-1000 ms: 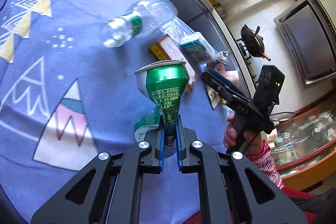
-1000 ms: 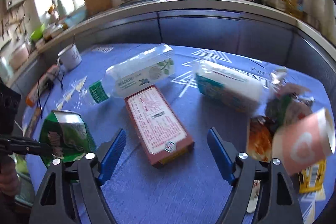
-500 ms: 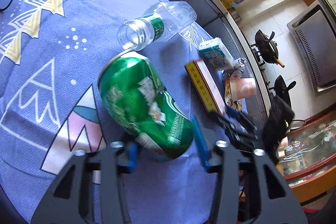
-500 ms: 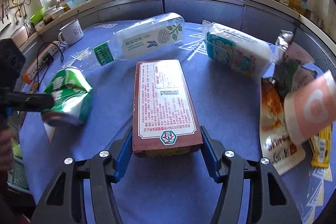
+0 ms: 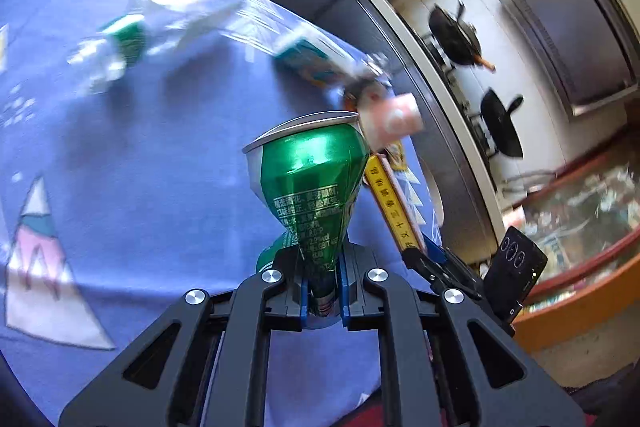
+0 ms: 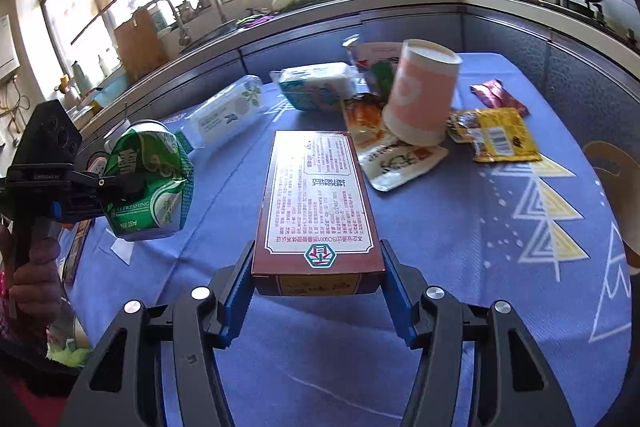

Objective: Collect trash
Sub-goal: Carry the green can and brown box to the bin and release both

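The left gripper (image 5: 322, 285) is pinching a green can (image 5: 310, 183). Its fingers (image 5: 303, 291) are nearly closed, squeezing the can's crushed middle. The can is sticking up off the blue surface (image 5: 160, 187), in the air. From the right view, the same can (image 6: 150, 183) is hanging out to the left, above the cloth.

The right gripper (image 6: 318, 291) is holding a brown box (image 6: 318, 203). Its fingers (image 6: 238, 295) are about half open and are pressing on both sides of the near end of the box. The far end of the box looks like it is resting on the surface or just above it; that is hard to tell.

More trash is lying farther back: a clear bottle (image 6: 224, 113), a white pack (image 6: 316, 87), a pink cup (image 6: 422, 99) and some wrappers (image 6: 496, 135).

This looks like the picking-up step, with one piece in each gripper. Next, both pieces probably need to go into a bin. No bin is showing, so the person will have to turn toward it while gripping tightly. The squashed can may slip, and the long box may tip down.
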The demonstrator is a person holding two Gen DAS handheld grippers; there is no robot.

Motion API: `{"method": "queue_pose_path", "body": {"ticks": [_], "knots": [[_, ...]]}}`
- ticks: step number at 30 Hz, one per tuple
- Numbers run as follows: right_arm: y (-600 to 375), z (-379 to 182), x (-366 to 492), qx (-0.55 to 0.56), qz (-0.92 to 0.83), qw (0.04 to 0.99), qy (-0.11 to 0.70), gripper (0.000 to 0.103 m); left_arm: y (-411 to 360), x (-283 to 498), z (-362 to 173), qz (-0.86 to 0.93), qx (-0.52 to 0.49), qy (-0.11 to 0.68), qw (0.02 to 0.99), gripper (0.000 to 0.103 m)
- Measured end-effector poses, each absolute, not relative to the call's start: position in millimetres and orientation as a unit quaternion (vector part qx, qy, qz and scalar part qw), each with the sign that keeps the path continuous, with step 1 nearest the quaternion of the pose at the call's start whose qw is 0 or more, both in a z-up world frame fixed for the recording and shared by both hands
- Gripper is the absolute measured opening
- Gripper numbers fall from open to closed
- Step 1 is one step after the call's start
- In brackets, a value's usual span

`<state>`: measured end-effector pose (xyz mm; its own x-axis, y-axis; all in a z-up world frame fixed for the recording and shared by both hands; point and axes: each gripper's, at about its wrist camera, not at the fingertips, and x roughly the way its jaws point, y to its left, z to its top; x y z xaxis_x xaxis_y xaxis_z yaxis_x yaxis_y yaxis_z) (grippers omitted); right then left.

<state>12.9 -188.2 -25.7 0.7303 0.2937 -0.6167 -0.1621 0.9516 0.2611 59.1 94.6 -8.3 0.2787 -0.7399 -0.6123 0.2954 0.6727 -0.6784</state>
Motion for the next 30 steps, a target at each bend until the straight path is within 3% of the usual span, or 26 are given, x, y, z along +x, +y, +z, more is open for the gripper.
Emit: {"method": "queue_pose_path", "body": {"ticks": [17,22,27,29,30], "knots": [[-410.9,-32.2,-39.7,0.27,-0.109,0.918,0.27,0.059,-263.2,100.6,25.3,-0.486,0.038,0.517,0.703,0.01],[-463.2,-48.5,-25.7,0.322,-0.142,0.897,0.268,0.059,-366.1,121.9,10.2,-0.493,0.077,0.531,0.684,0.01],[-488.5,-59.7,-6.4,0.329,-0.154,0.888,0.282,0.059,-416.0,138.9,-17.0,-0.475,0.099,0.544,0.684,0.011],[-497.0,-64.5,0.3,0.333,-0.159,0.883,0.289,0.06,-427.1,140.9,-24.7,-0.464,0.114,0.541,0.692,0.03],[-499.9,-66.4,2.8,0.337,-0.159,0.881,0.29,0.061,-431.0,142.4,-27.0,-0.456,0.121,0.54,0.697,0.057]]}}
